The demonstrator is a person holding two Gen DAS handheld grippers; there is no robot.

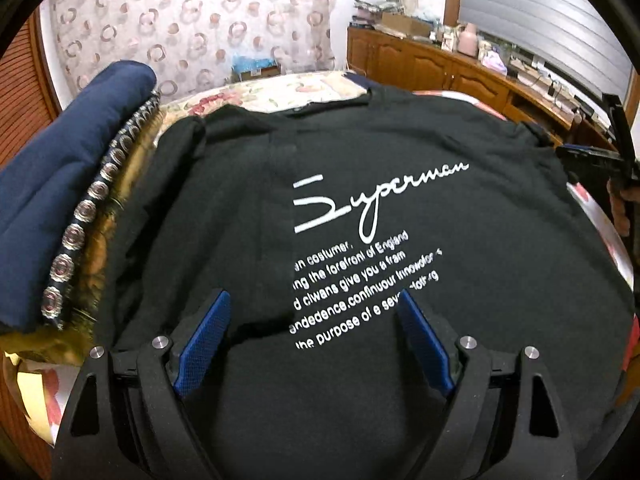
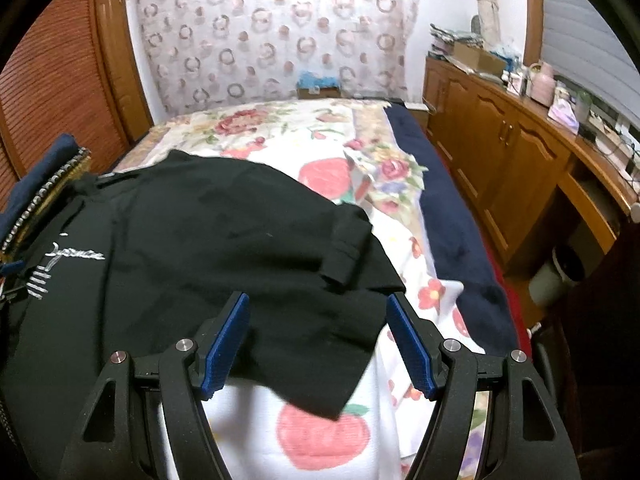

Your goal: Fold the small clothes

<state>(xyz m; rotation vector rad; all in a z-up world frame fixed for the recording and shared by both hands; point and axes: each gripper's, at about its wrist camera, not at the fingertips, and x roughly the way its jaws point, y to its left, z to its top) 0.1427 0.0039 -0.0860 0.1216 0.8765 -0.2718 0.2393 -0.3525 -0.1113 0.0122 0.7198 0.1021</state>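
A black T-shirt [image 1: 360, 184] with white "Superman" print lies spread on the bed, its left side folded over the middle. My left gripper [image 1: 316, 300] is open and empty, hovering just above the shirt's lower front. In the right wrist view the same shirt [image 2: 208, 232] shows with its right sleeve [image 2: 348, 240] lying flat. My right gripper [image 2: 318, 304] is open and empty above the shirt's lower right corner. The right gripper also shows at the right edge of the left wrist view [image 1: 600, 156].
The bed has a floral and strawberry sheet [image 2: 328, 136] and a navy blanket edge [image 2: 452, 216]. A navy padded cushion with studded trim [image 1: 60, 184] lies left of the shirt. A wooden cabinet [image 2: 512, 152] with clutter runs along the right wall.
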